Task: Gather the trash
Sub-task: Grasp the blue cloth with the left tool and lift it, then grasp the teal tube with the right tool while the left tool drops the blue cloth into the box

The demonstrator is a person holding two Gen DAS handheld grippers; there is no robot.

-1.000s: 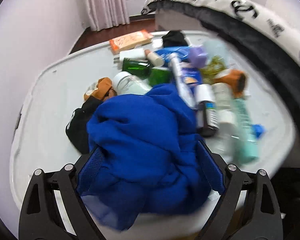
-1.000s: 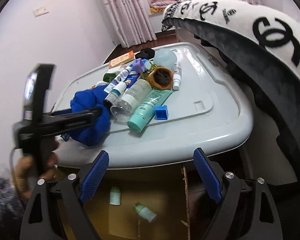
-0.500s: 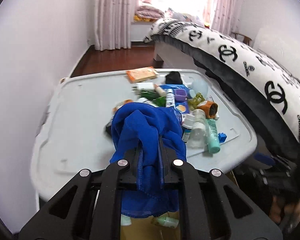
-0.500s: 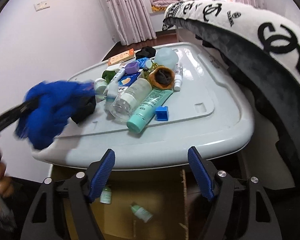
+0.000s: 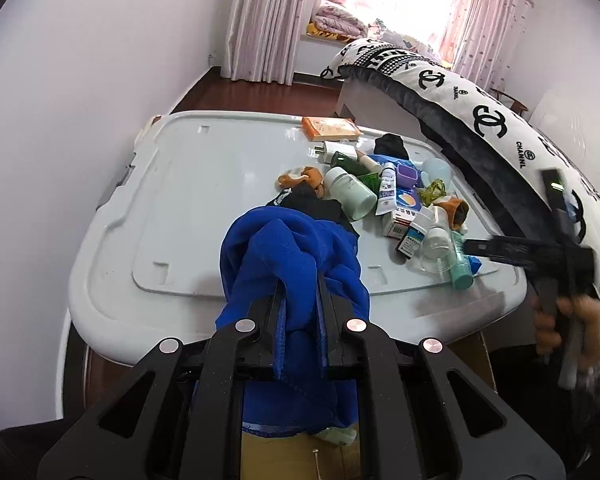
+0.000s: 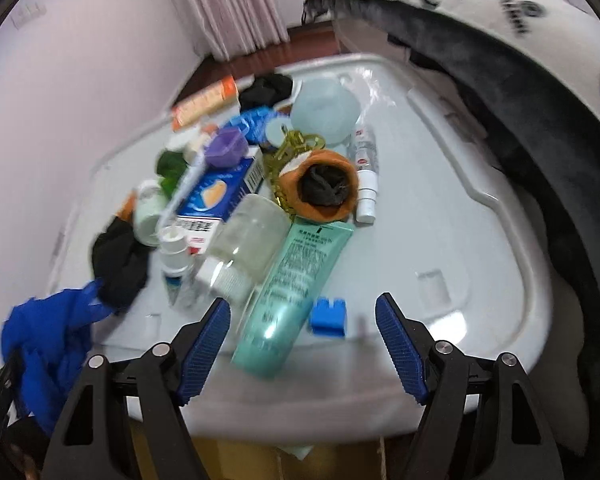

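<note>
The left half of the pale grey plastic bin lid [image 5: 188, 216] lies bare and passable, while a jumble of bottles and boxes [image 6: 236, 208] crowds its right half, hemmed by the black-and-white logo-printed blanket [image 5: 492, 120].

Left gripper [image 5: 300, 300]: black angular linkage arms, four round silver screws. Right gripper [image 6: 303, 344]: black frame, blue ribbed pads [image 6: 204, 348], silver screws at pivots. Grey fuzzy sleeve [image 5: 598, 360] at wrist.

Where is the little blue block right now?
In the right wrist view, the little blue block sits on the grey lid near its front edge, just right of the teal tube, between the right gripper's open fingers.
</note>
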